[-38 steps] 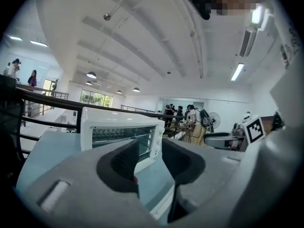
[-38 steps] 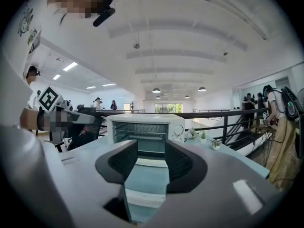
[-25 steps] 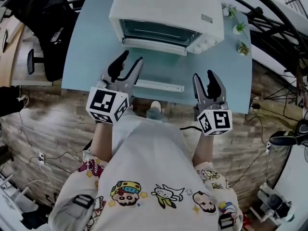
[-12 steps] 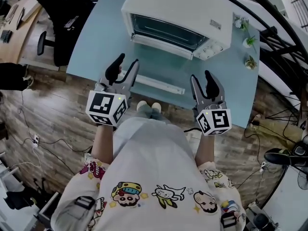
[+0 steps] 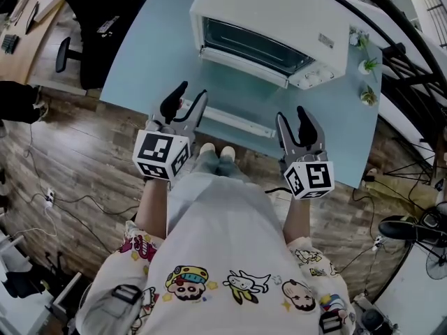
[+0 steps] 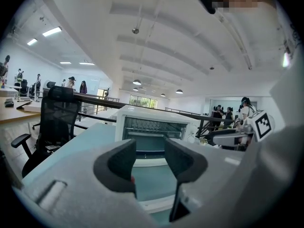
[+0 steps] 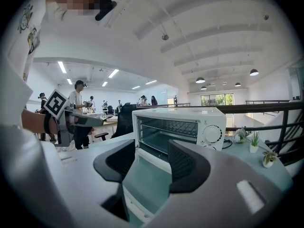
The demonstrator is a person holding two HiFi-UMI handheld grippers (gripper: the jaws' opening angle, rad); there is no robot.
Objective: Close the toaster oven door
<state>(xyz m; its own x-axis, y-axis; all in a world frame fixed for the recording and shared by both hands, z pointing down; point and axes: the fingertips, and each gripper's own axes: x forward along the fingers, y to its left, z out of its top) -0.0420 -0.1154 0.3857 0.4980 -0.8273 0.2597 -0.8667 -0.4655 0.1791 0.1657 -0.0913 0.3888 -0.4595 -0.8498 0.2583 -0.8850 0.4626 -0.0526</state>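
Left gripper (image 5: 191, 96), jaws apart and empty, near the left end of the handle (image 5: 225, 121); door (image 5: 241, 89) dropped flat ahead of both tools, hinged to the oven (image 5: 279, 19) beyond; right gripper (image 5: 292, 114), likewise apart and empty, just beside the handle's right end. Risk: lifted from one end only, the door may slip off a jaw and fall open; a hard shove may slide the oven.

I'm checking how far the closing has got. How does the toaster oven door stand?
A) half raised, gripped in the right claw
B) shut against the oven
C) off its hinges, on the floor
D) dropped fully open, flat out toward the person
D: the door lies level out from the open cavity of the toaster oven, with its handle nearest the person; the right claw is open and empty.
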